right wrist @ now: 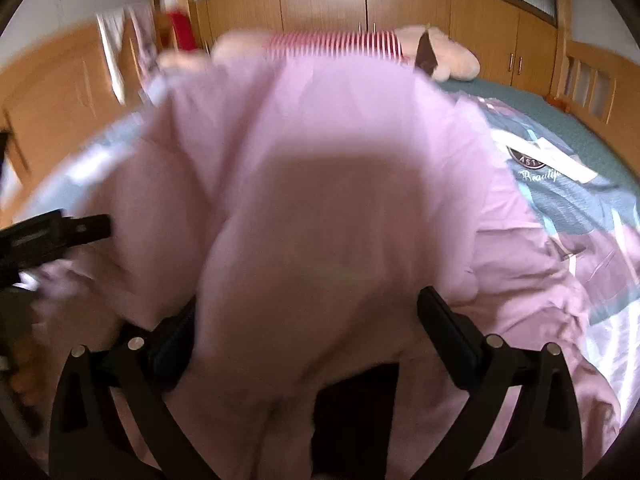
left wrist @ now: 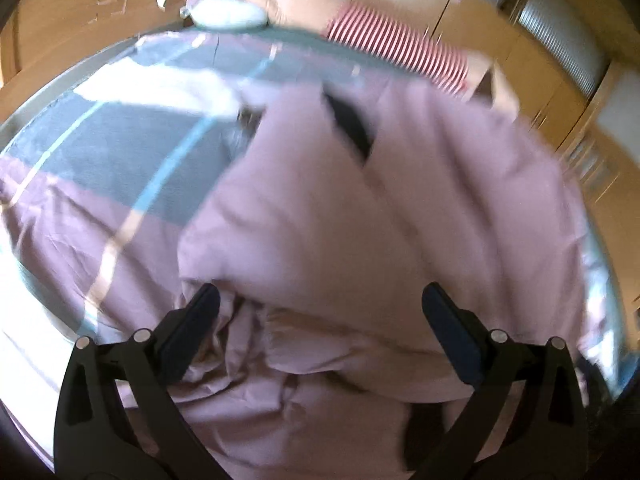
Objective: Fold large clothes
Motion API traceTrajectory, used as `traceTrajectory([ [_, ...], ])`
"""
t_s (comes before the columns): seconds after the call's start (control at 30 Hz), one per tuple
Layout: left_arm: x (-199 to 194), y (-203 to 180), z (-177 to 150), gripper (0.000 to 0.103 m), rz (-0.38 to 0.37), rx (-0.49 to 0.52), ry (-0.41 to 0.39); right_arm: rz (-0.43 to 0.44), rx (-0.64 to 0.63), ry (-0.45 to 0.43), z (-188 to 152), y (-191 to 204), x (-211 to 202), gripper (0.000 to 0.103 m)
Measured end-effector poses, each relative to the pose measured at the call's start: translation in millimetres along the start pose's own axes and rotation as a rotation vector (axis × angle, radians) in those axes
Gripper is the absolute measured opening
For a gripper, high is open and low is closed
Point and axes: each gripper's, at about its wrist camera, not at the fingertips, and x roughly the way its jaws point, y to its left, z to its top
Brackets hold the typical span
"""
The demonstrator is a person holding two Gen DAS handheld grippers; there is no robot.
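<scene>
with both the left gripper (left wrist: 320,312) and right gripper (right wrist: 308,320) spread wide and gripping nothing, the pink garment (left wrist: 360,208) heaped on the bed (right wrist: 560,100) could slump, spoiling any fold.

One pink garment (right wrist: 320,200) lies heaped on the one bed (right wrist: 580,120); two grippers, left (left wrist: 320,320) and right (right wrist: 308,320), hang over that bed; one plush toy (right wrist: 440,56) in one striped shirt (right wrist: 332,42) rests at the bed's far edge.
</scene>
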Motion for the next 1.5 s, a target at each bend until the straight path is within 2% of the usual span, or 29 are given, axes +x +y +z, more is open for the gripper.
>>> traceTrajectory([
  [0.07,-26.6,-6.5,7.3,0.101,-0.003,0.043,-0.036,-0.003,0.02,-0.021,0.3,-11.9,-41.4,0.102],
  [0.13,-46.2,-8.9,5.4,0.101,-0.001,0.11,-0.024,-0.038,0.005,0.006,-4.5,-24.7,-69.6,0.102],
  [0.2,-61.8,-5.6,-2.9,0.101,-0.003,0.208,0.035,-0.078,0.002,0.087,-18.6,-43.8,-95.1,0.102],
  [0.27,-85.5,9.0,-18.0,0.101,0.063,0.314,0.089,-0.089,0.023,0.221,-42.6,-68.8,-117.0,0.102],
  [0.33,-106.7,33.6,-36.7,0.101,0.137,0.377,0.136,-0.103,0.034,0.304,-65.3,-85.4,-133.3,0.102],
  [0.4,-123.2,62.7,-57.5,0.101,0.162,0.358,0.198,-0.12,0.039,0.392,-92.4,-99.8,-149.4,0.102],
  [0.43,-129.0,79.2,-71.2,0.101,0.148,0.336,0.245,-0.117,0.043,0.425,-101.0,-102.0,-152.0,0.102],
  [0.5,-135.1,100.3,-94.9,0.101,0.091,0.306,0.323,-0.083,0.067,0.499,-120.8,-107.9,-155.5,0.102],
  [0.53,-138.3,108.9,-111.6,0.101,0.04,0.285,0.365,-0.069,0.073,0.519,-128.2,-108.1,-156.7,0.102],
  [0.6,-137.1,125.1,-128.8,0.098,0.001,0.23,0.423,-0.058,0.061,0.542,-137.6,-105.1,-159.8,0.102],
  [0.63,-137.2,130.8,-130.8,0.092,-0.04,0.185,0.444,-0.051,0.052,0.551,-141.1,-102.4,-161.0,0.102],
  [0.7,-138.4,137.1,-135.8,0.092,-0.138,0.112,0.473,-0.04,0.028,0.567,-145.8,-97.0,-162.9,0.102],
  [0.77,-134.7,140.6,-138.2,0.087,-0.143,0.09,0.485,-0.022,0.027,0.566,-149.7,-94.7,-165.2,0.101],
  [0.8,-133.1,142.0,-137.7,0.078,-0.139,0.081,0.491,-0.025,0.028,0.557,-151.2,-95.0,-166.5,0.099],
  [0.9,-125.6,151.1,-145.3,0.065,-0.158,0.032,0.524,-0.022,0.074,0.531,-152.8,-103.6,-172.8,0.081],
  [0.97,-124.2,151.2,-147.9,0.06,-0.17,0.02,0.536,0.014,0.125,0.515,-150.9,-115.6,-177.9,0.051],
  [1.03,-123.4,150.7,-149.9,0.059,-0.169,0.02,0.542,0.06,0.176,0.502,-149.0,-123.5,-182.8,0.037],
  [1.07,-120.8,152.2,-147.9,0.059,-0.168,0.017,0.544,0.067,0.189,0.501,-148.4,-126.7,-184.1,0.035],
  [1.13,-121.4,151.2,-147.9,0.062,-0.169,0.02,0.542,0.07,0.185,0.505,-149.2,-129.6,-183.8,0.037],
  [1.17,-122.8,150.7,-148.1,0.064,-0.164,0.022,0.537,0.063,0.183,0.51,-149.8,-130.7,-183.7,0.044],
  [1.2,-124.4,150.1,-148.4,0.072,-0.148,0.021,0.532,0.055,0.186,0.523,-151.5,-132.0,-183.5,0.048],
  [1.23,-128.7,151.6,-149.9,0.086,-0.103,0.028,0.525,0.055,0.197,0.539,-152.6,-134.1,-183.3,0.058],
  [1.27,-131.4,152.7,-151.0,0.091,-0.069,0.038,0.518,0.068,0.21,0.544,-153.6,-135.8,-183.5,0.065],
  [1.3,-134.3,153.3,-152.6,0.094,-0.051,0.049,0.51,0.072,0.207,0.546,-154.5,-137.9,-183.5,0.066],
  [1.4,-134.0,162.9,-161.0,0.095,-0.078,0.036,0.547,0.077,0.195,0.58,-157.2,-134.3,-177.7,0.073],
  [1.43,-132.8,168.1,-164.1,0.091,-0.109,0.012,0.569,0.085,0.19,0.592,-158.1,-131.8,-175.5,0.079],
  [1.47,-132.4,169.9,-166.0,0.087,-0.134,0.001,0.578,0.082,0.171,0.596,-158.5,-128.0,-174.6,0.079],
  [1.5,-132.7,170.4,-167.6,0.073,-0.166,-0.007,0.583,0.092,0.155,0.598,-159.0,-125.1,-174.4,0.079],
])
